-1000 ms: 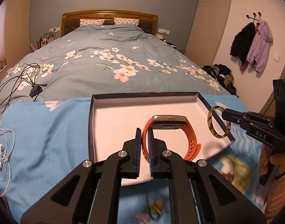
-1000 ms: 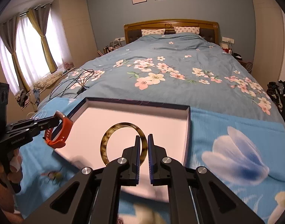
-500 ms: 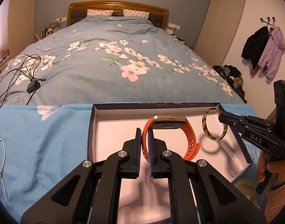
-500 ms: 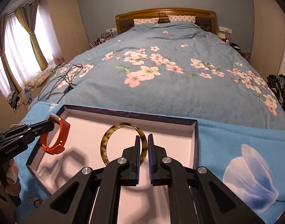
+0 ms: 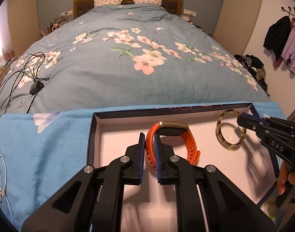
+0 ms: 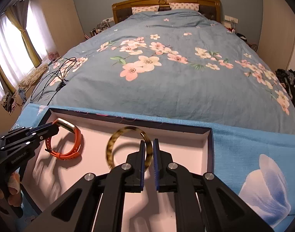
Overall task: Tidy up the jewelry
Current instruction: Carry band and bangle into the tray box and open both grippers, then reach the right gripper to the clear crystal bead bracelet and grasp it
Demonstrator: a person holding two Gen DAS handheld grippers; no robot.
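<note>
Both grippers have travelled forward and down since the earlier frames, so the box now fills the lower part of each view and both items hang over its floor rather than near its front rim.

Left wrist view: my left gripper [image 5: 149,145] is clamped on the orange watch band [image 5: 189,145], the strap pinched between the blue pads. The band's free loop and its gold-edged case project ahead of the fingers, close above the white floor of the box [image 5: 93,135], toward the far edge and roughly central. At the right edge of the box, my right gripper [image 5: 241,119] holds the tortoiseshell bangle [image 5: 218,133] upright near the far right corner. A hand [image 5: 286,179] grips that tool's handle.

Right wrist view: my right gripper [image 6: 149,154] is closed on the bangle [image 6: 110,148], gripping its right side; the ring stands on edge over the box floor, near the middle of the far wall [image 6: 166,129]. My left gripper [image 6: 54,128] carries the band [image 6: 77,141] by the far left corner.

Judgement: both items appear positioned for release; the remaining step is probably lowering and opening.

Materials: the band is flexible, matte, perforated rubber with a rigid curved case. The bangle is a hard, glossy, mottled hoop, liable to roll if released on edge. The box is rigid card, dark walls, smooth pale lining, resting on a soft blue floral cloth [image 6: 253,154] over the quilt [image 5: 147,67].
</note>
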